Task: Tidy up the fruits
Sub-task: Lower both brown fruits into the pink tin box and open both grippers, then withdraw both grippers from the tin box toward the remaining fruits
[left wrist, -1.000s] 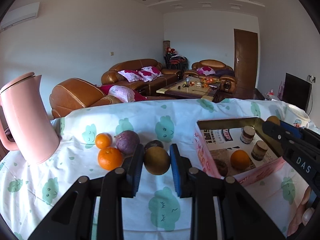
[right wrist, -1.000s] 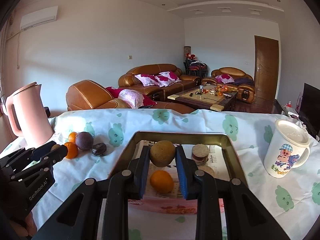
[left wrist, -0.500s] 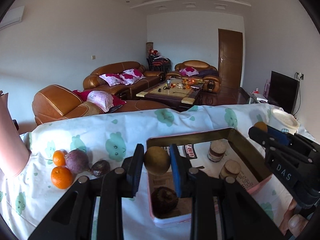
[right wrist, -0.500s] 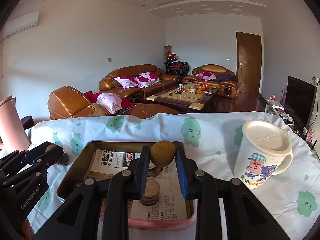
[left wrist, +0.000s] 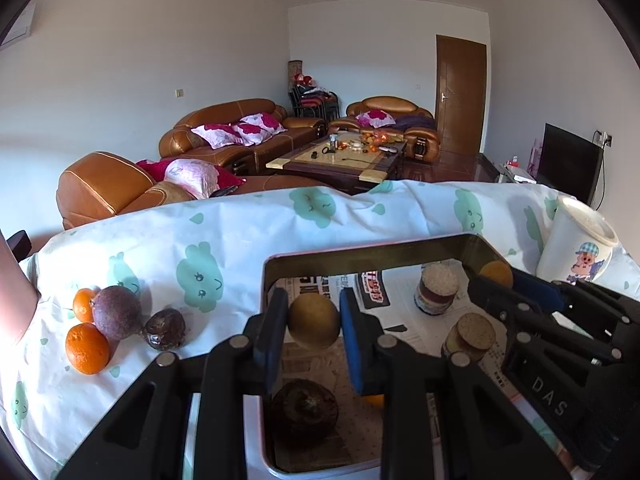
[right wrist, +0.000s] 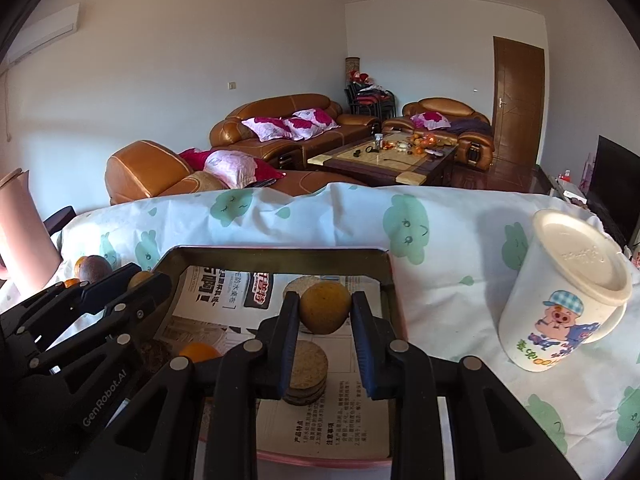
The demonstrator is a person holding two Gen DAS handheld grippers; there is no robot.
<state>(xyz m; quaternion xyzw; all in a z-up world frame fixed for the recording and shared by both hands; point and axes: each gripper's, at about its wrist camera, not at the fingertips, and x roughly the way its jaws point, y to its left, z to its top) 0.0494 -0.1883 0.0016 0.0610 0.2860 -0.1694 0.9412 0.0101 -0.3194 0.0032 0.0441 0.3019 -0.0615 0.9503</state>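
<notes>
Item: two round yellow-brown fruits, one per claw, both above the paper-lined tray point(left wrist: 360, 254). Left claw point(left wrist: 313, 322) is clamped on the first yellow-brown fruit point(left wrist: 314, 321) over the tray's near-left part; right claw point(right wrist: 325, 314) is clamped on the second yellow-brown fruit point(right wrist: 325, 308) over the tray's middle, above a cork-topped jar point(right wrist: 306, 364). Handling, as judged: firm-skinned, light, smooth and liable to roll once set down; best held across the widest girth, as now. Awaiting sorting on the surface point(left wrist: 224, 236): two oranges point(left wrist: 87, 348), a purple fruit point(left wrist: 117, 312), a dark wrinkled fruit point(left wrist: 165, 329). Already in tray: a dark fruit point(left wrist: 305, 404) and an orange, mostly hidden behind the left claw. Obscured: tray's near edge, its contents beneath both claws; the fruits' kind cannot be told.
</notes>
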